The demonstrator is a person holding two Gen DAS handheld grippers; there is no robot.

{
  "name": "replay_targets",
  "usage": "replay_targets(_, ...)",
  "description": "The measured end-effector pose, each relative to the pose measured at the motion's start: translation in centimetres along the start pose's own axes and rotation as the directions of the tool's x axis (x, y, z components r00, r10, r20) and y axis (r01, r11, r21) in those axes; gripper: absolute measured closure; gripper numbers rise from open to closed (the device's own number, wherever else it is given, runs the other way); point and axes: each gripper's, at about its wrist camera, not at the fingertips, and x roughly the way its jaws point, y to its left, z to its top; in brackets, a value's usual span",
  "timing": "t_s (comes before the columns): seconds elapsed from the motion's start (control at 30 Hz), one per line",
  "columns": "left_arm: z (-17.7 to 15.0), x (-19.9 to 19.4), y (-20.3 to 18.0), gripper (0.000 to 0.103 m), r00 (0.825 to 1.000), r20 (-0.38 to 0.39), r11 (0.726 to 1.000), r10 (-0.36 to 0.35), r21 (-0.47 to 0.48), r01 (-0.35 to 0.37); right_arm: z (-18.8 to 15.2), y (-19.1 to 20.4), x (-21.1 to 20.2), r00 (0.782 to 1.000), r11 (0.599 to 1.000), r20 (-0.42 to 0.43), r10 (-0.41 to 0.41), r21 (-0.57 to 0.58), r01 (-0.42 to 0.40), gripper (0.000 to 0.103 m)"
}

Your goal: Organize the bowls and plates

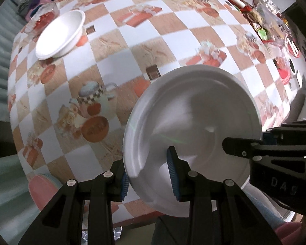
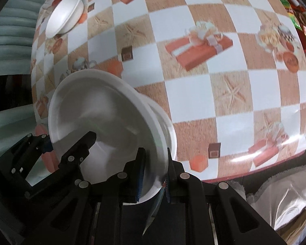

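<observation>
A checkered tablecloth (image 1: 116, 47) covers the table, bearing a white bowl (image 1: 60, 34) and cluttered packets (image 1: 263, 20) far apart.

Two white bowls: held bowl (image 1: 191, 126), far bowl (image 1: 60, 34). Two grippers: left gripper (image 1: 150, 175), right gripper (image 2: 154, 175).

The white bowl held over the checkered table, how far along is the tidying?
Nothing looks stacked yet. In hand: the left gripper and the right gripper each clamp opposite rims of one deep white bowl, tilted above the checkered tablecloth. Left: a second white bowl sits alone at the far left edge, probably where the held one goes. No plates are clearly visible.
</observation>
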Motion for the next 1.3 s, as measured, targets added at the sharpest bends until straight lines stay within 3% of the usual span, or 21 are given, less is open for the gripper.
replay_targets(0.53, -0.9, 2.3, -0.7, 0.065, 0.998, -0.060, 0.999, -0.034, 0.010, 0.034, -1.0, -0.6, 1.9, 0.999, 0.999, -0.036, -0.037, 0.016, 0.037, 0.085)
replay_targets(0.6, -0.8, 2.4, -0.7, 0.060, 0.997, -0.063, 0.999, -0.032, 0.011, 0.033, -1.0, -0.5, 1.8, 0.998, 0.999, -0.032, -0.050, 0.010, 0.050, 0.085)
replay_targets(0.67, -0.8, 2.3, -0.7, 0.040, 0.998, -0.057, 1.000, -0.023, 0.009, 0.024, -1.1, -0.7, 1.6, 0.998, 0.999, -0.031, -0.050, 0.013, 0.050, 0.085)
replay_targets(0.73, -0.7, 1.9, -0.3, 0.028, 0.999, -0.047, 1.000, -0.018, 0.001, 0.018, -1.1, -1.1, 1.4, 0.998, 0.998, -0.032, -0.049, 0.025, 0.050, 0.085)
replay_targets(0.8, -0.6, 1.7, 0.1, 0.024, 0.999, -0.045, 1.000, -0.010, -0.011, 0.010, -1.0, -1.6, 1.1, 0.998, 0.998, -0.025, -0.058, 0.036, 0.058, 0.085)
replay_targets(0.83, -0.6, 1.6, 0.5, 0.024, 0.999, -0.048, 1.000, -0.009, -0.020, 0.008, -0.9, -1.8, 0.9, 0.998, 0.997, -0.022, -0.060, 0.040, 0.061, 0.082)
replay_targets(0.9, -0.5, 1.6, 1.2, 0.024, 0.998, -0.056, 0.999, -0.009, -0.046, 0.007, -0.7, -2.3, 0.4, 0.998, 0.996, -0.013, -0.066, 0.052, 0.067, 0.041)
replay_targets(0.93, -0.5, 1.5, 1.7, 0.024, 0.998, -0.057, 0.998, -0.010, -0.064, 0.006, -0.6, -2.6, 0.4, 0.998, 0.996, 0.000, -0.065, 0.055, 0.065, 0.008)
replay_targets(0.97, -0.6, 1.4, 2.4, 0.024, 0.998, -0.056, 0.997, -0.010, -0.082, 0.006, -0.4, -2.8, 0.0, 0.998, 0.996, 0.022, -0.062, 0.062, 0.061, 0.003)
replay_targets(1.13, -1.1, 1.0, 5.8, 0.021, 0.998, -0.060, 0.985, 0.013, -0.173, -0.023, 1.2, -3.7, -1.9, 0.995, 0.995, 0.068, -0.077, 0.067, 0.073, 0.003)
replay_targets(1.3, -1.1, 1.8, 10.4, 0.019, 0.992, -0.098, 0.952, 0.077, -0.287, -0.102, 3.9, -3.4, -3.2, 0.985, 0.989, 0.099, -0.143, 0.038, 0.140, 0.003)
